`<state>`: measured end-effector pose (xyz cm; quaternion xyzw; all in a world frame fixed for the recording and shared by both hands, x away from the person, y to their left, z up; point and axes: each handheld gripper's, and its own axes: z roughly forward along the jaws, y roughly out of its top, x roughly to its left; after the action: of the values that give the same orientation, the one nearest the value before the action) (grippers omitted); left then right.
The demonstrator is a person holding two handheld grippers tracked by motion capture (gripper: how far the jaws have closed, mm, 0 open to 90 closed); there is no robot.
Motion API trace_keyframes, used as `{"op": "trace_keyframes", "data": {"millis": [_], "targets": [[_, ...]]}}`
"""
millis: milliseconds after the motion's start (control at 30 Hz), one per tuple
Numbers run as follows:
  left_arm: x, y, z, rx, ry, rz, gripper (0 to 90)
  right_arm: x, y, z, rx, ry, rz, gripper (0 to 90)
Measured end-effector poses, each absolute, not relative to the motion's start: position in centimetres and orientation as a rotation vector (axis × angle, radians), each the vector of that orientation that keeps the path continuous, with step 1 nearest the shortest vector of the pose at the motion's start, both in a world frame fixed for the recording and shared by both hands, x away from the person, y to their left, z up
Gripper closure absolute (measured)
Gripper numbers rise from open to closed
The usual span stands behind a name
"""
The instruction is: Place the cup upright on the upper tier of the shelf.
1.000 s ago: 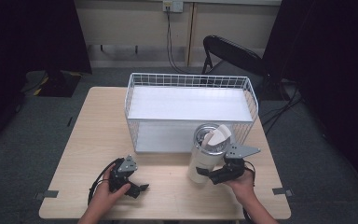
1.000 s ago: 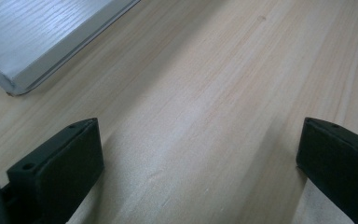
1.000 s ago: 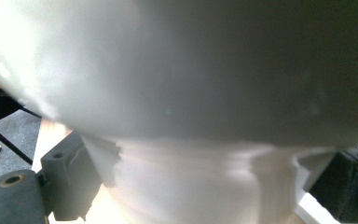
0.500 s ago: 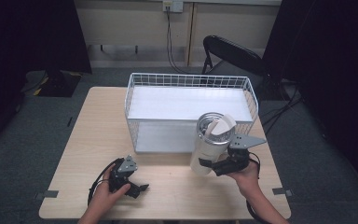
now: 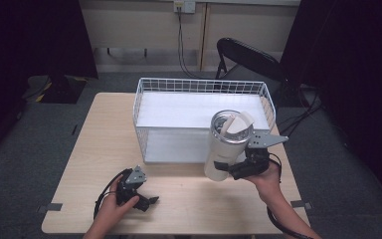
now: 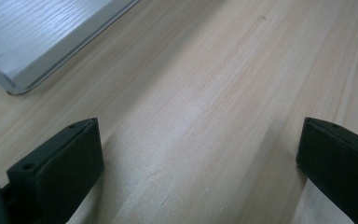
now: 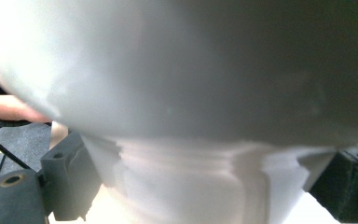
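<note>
A tall white tumbler (image 5: pixel 224 144) with a flip lid hangs above the table's right side, just in front of the wire basket (image 5: pixel 144 99). My right gripper (image 5: pixel 234 169) is shut on its lower body. In the right gripper view the tumbler (image 7: pixel 182 93) is very close, its narrower base squeezed between the two black pads (image 7: pixel 70 177). My left gripper (image 5: pixel 146 203) rests low on the wooden table (image 5: pixel 89 149) near the front left edge. In the left gripper view its jaws stand wide apart with only bare wood (image 6: pixel 200 116) between them.
The white wire basket has a pale board as its floor (image 5: pixel 189 109); a corner of that board (image 6: pixel 32 42) appears in the left gripper view. A black chair (image 5: pixel 243 57) stands behind the table. Grey carpet lies all around.
My right gripper has lifted the tumbler higher and carried it slightly toward the basket. The left gripper has stayed where it was.
</note>
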<state>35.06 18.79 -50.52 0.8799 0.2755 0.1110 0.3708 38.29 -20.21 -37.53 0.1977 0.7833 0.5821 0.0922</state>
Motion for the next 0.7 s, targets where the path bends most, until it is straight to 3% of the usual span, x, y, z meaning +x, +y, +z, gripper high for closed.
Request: {"op": "trace_keyframes", "data": {"millis": [700], "targets": [[35.0,18.8,-50.5,2.257,0.708,0.285,0.0,39.8,-20.1,-33.4,0.626,2.347,1.7,10.2]]}}
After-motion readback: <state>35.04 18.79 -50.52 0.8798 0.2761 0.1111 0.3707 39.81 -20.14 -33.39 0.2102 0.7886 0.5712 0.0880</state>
